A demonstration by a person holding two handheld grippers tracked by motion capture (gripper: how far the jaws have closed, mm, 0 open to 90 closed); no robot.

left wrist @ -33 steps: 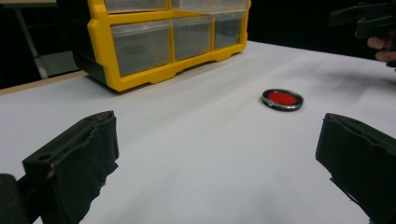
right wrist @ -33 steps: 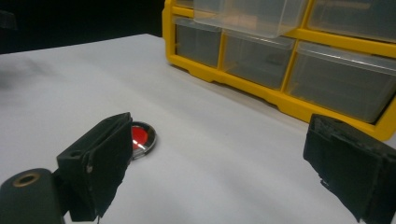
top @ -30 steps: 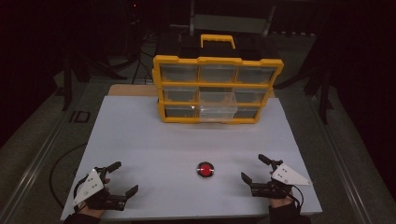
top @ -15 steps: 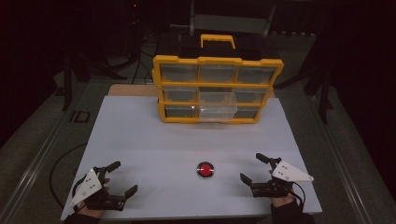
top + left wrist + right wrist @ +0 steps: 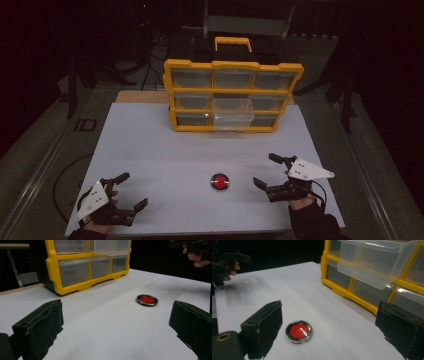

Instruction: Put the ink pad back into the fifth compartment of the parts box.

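A small round red disc with a dark metal rim [image 5: 219, 181] lies flat on the white table [image 5: 150, 145], toward the near edge. My right gripper [image 5: 264, 169] stands open just right of the disc, apart from it. In the right gripper view the disc [image 5: 299, 331] lies beside the left jaw, with nothing held between the fingers of the gripper [image 5: 329, 322]. My left gripper [image 5: 134, 189] rests open at the near left corner, well left of the disc. Its own view puts the disc [image 5: 147, 300] ahead and right of the gripper [image 5: 117, 325].
A yellow drawer organizer [image 5: 234, 95] with clear drawers stands at the table's far side. Its middle drawer [image 5: 233, 112] is pulled out, and looks empty in the right gripper view [image 5: 374, 262]. A black-and-yellow case sits behind it. Dark floor and stands surround the table.
My right gripper has shifted a little forward and left, closer to the red disc. The left gripper and the disc have stayed in place.
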